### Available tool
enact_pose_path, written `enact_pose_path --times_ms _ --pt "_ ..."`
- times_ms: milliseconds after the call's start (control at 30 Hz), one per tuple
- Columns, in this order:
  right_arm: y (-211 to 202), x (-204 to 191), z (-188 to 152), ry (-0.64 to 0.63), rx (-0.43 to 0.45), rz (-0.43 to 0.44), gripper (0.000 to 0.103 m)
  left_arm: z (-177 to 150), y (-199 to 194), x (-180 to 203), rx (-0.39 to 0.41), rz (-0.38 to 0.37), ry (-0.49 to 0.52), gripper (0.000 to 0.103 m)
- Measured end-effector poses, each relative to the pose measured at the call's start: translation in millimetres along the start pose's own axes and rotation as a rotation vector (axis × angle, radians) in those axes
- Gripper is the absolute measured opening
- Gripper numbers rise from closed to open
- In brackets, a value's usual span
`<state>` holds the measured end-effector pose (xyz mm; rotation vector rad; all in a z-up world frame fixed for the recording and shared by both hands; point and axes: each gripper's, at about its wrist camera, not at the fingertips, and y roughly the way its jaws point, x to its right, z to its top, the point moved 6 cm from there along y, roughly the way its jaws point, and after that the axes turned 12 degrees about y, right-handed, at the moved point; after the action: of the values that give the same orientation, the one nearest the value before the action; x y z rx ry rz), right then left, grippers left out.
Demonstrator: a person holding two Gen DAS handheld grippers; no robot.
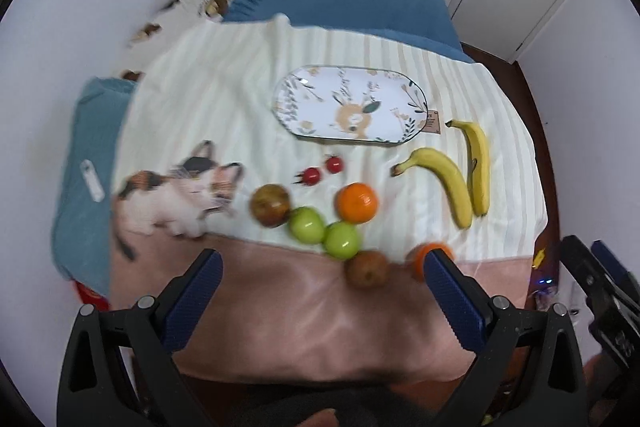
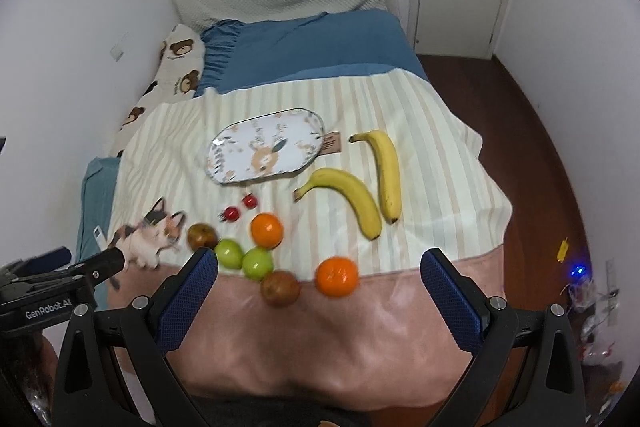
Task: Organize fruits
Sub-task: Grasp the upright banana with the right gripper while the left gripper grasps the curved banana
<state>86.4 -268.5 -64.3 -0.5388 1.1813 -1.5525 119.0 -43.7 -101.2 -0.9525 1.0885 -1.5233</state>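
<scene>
Both my left gripper and right gripper hover with jaws wide, empty. I advise taking the nearest round orange squarely, then carrying it to the oval floral plate.

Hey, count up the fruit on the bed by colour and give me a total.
Yellow bananas: 2
Orange oranges: 2
Green apples: 2
Brownish round fruits: 2
Small red fruits: 2
Total: 10
</scene>
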Motion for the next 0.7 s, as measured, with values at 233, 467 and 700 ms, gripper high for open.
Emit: enact_pose_path --times_ms 233,467,700 --pt "147.4 61.5 65.9 0.081 -0.119 -0.066 0.097 34.8 116.0 44.1 -0.156 -0.159 -0.077 0.1" --pt "290.0 103.0 91.7 0.127 -0.33 -0.104 0.071 40.2 196.8 78.6 -0.279 -0.228 -0.175 0.099" --pt "314.5 104.7 90.0 -0.012 -0.318 -0.17 0.037 55.5 227.6 111.5 -0.31 -0.294 -0.222 0.099"
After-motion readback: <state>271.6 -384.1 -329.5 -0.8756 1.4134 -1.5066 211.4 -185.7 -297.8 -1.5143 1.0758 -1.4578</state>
